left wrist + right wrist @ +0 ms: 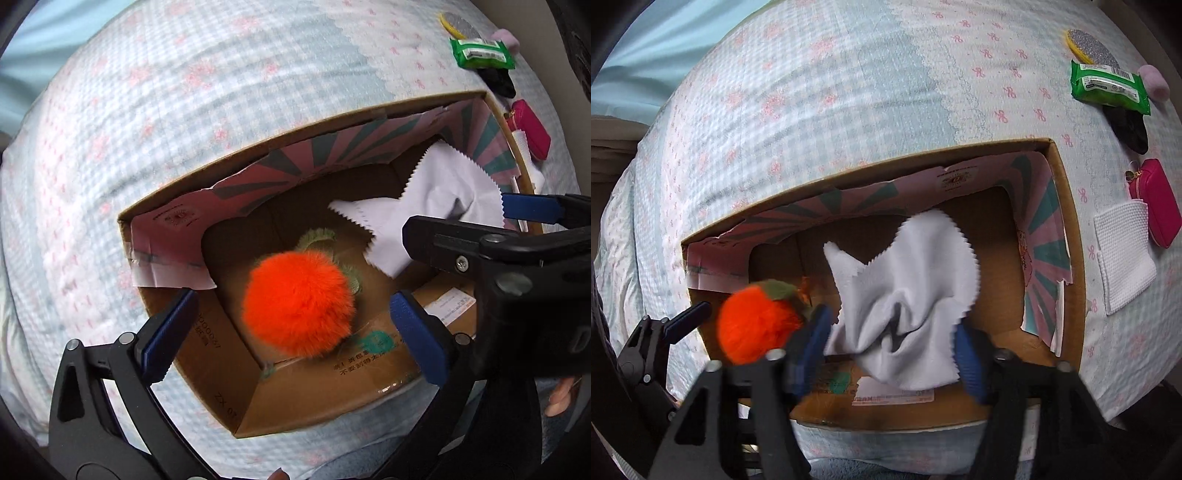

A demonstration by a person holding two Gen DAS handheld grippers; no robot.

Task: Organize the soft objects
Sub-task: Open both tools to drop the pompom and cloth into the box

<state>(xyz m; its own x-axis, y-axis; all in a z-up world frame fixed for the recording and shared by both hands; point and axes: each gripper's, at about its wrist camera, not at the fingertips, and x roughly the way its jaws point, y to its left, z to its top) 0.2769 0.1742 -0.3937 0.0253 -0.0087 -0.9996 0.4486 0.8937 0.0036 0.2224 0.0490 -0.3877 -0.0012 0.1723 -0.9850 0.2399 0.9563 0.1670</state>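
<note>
An open cardboard box [218, 354] [1067, 206] lies on the bed. An orange fluffy pompom with green leaves [299, 301] [757, 325] is inside it, between and below my open left gripper [291, 332], apart from the blue pads [168, 332]. A white cloth with zigzag edges [908, 306] [417, 210] hangs crumpled over the box between the spread fingers of my right gripper [894, 354]. The right gripper also shows in the left wrist view [469, 225], beside the cloth.
On the bedspread [812, 92] right of the box lie a green tissue pack [1108, 86], a black soft item [1130, 127], a pink pouch [1160, 203], a white textured pad [1123, 251], a glittery round item [1089, 46] and a pink item [1154, 81].
</note>
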